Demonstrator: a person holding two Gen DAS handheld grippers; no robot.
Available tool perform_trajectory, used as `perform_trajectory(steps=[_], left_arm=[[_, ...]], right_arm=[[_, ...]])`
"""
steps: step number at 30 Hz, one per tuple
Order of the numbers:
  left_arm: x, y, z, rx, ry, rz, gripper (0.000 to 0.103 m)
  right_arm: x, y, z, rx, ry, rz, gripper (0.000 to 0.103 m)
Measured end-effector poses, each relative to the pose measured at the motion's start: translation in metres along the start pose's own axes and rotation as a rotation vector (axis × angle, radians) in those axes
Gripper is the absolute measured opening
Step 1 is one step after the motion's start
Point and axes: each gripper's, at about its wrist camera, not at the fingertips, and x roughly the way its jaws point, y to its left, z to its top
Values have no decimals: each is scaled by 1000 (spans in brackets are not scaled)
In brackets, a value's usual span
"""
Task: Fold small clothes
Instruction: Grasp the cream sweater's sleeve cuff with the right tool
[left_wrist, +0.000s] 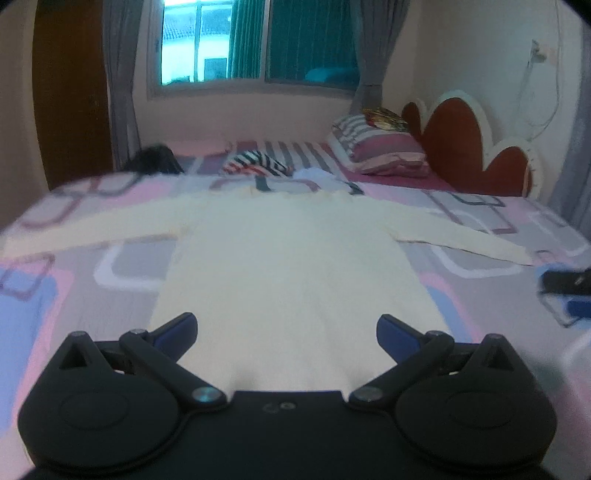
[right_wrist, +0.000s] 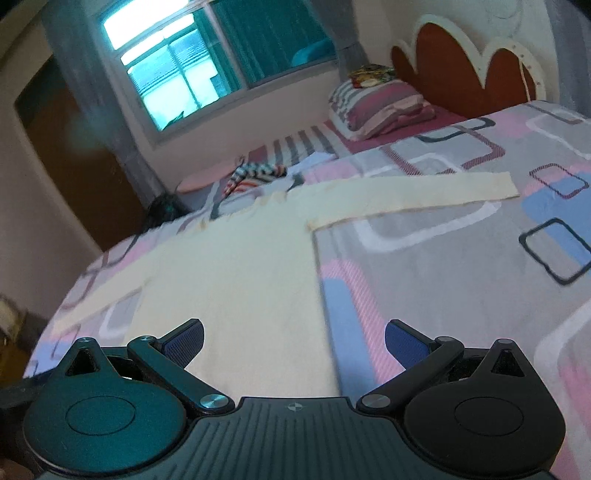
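The cream long-sleeved top (left_wrist: 284, 258) lies flat on the bed (left_wrist: 92, 295), body smooth and both sleeves stretched out to the sides; we see no fold in it yet, so the whole folding looks left to do. Our left claw (left_wrist: 286, 330) and right claw (right_wrist: 293, 338) hover near its hem, jaws apart, holding nothing.

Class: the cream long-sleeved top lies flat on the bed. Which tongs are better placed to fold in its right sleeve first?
Probably the right tongs: open, over the top's right edge, the sleeve ahead. The left tongs, also open, sit centred over the hem.
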Motion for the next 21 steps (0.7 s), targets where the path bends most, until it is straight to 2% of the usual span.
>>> perform_trajectory(steps=[3, 5, 6, 7, 8, 9, 10, 12, 14, 15, 16, 18, 21], left_arm=[[28, 2, 13, 21, -31, 73, 103], [54, 8, 24, 8, 51, 89, 103], [65, 12, 29, -9, 70, 84, 103], [74, 17, 34, -19, 65, 92, 103], [81, 21, 38, -21, 54, 115, 103], [86, 25, 41, -26, 39, 133, 103], [93, 30, 44, -39, 28, 145, 103], [109, 43, 50, -88, 48, 151, 103], [126, 56, 57, -120, 77, 132, 103], [133, 61, 60, -120, 80, 141, 103], [138, 65, 62, -109, 75, 160, 103], [150, 69, 67, -73, 59, 202, 103], [168, 74, 72, -43, 58, 212, 103]], right_arm=[[17, -22, 25, 41, -42, -16, 103], [31, -38, 40, 61, -68, -39, 103], [38, -46, 47, 67, -87, -53, 99], [46, -53, 53, 71, -103, -69, 77], [55, -62, 59, 80, -111, -83, 67], [64, -72, 66, 97, -121, -101, 63], [72, -82, 71, 109, -138, -109, 63], [88, -104, 83, 127, -174, -138, 60], [104, -128, 94, 160, -195, -166, 44], [111, -141, 99, 182, -195, -178, 37], [118, -152, 103, 201, -198, -188, 35], [129, -176, 109, 237, -211, -214, 30], [141, -211, 114, 306, -225, -238, 28]])
